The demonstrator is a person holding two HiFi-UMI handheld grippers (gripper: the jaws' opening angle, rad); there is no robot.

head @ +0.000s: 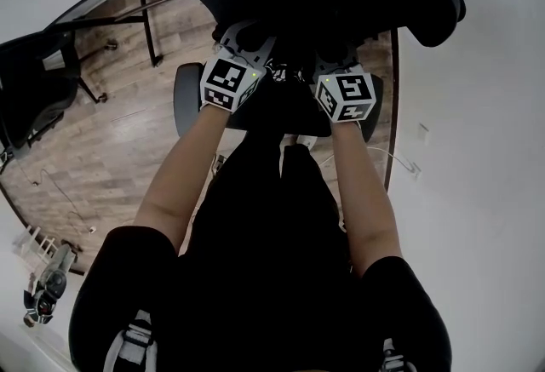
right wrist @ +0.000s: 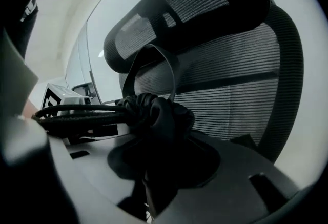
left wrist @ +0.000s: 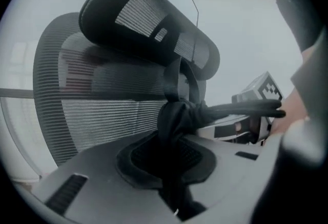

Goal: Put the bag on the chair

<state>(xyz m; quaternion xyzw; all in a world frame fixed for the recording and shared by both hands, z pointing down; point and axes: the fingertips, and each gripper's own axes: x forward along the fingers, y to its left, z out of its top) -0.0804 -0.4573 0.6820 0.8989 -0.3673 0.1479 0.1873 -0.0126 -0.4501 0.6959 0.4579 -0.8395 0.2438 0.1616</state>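
The left hand-held gripper and right hand-held gripper each clamp bunched straps of the black fabric bag before the black mesh office chair in the upper frame; setting it down and releasing apparently remain.

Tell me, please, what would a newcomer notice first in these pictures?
The left gripper and right gripper both clamp the black bag, held between them at centre. Directly ahead stands a black mesh office chair with a curved headrest.
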